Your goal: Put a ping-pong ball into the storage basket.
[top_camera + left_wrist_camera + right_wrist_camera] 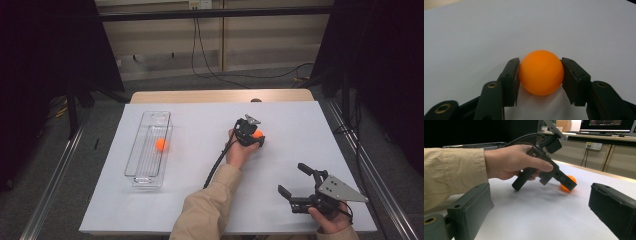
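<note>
An orange ball rests on the white sheet, and my left gripper is shut on it, one pad pressing each side. In the high view this ball and left gripper sit right of the table's middle, with the hand behind them. The right gripper view shows the left gripper tilted down onto the ball. My right gripper stands open near the front right, nothing between its jaws. A second orange ball lies in a clear tray at the left.
A white sheet covers most of the wooden table. The left gripper's cable trails along the sleeve toward the front. Dark stands and floor cables surround the table.
</note>
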`<state>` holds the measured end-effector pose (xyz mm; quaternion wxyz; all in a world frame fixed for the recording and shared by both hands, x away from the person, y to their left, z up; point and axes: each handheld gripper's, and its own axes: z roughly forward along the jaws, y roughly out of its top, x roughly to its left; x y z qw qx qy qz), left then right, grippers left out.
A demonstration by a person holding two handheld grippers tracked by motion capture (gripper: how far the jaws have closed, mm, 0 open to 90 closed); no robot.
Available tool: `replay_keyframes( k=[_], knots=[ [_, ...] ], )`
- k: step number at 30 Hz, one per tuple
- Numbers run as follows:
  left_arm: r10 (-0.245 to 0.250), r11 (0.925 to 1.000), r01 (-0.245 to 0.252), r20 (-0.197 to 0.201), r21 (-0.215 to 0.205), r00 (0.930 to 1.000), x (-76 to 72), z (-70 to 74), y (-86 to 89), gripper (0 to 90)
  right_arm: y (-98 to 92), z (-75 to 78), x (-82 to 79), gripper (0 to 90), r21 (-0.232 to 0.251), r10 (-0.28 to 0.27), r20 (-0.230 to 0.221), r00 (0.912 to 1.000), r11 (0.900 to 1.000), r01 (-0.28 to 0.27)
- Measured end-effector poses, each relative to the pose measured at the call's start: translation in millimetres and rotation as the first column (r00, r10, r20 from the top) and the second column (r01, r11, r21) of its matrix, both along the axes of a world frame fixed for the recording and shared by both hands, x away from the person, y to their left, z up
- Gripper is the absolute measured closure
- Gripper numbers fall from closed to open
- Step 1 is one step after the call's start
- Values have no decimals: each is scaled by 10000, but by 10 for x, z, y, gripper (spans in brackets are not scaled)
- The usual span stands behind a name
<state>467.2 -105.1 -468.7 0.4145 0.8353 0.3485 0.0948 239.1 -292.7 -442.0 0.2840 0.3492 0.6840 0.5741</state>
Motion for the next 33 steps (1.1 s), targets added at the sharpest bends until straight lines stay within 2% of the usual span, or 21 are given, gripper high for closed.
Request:
replay_keyframes(
  k=[9,11,14,33],
  knots=[
    [-280,9993,276,-177,-234,9995,-85,46,59,509,4,-1,0,41,-10,-10,-8,10000,10000,10],
    [-501,9986,495,-316,-182,9982,-124,66,72,509,-5,0,1,41,-58,-14,16,10000,10000,14],
    [-603,9979,595,-319,-250,9977,-159,82,93,509,-8,0,2,41,-71,5,17,10000,10000,-5],
    [-838,9963,829,-504,-207,9952,-294,138,291,509,8,-2,1,41,-127,13,19,10000,9999,-13]
  ],
)
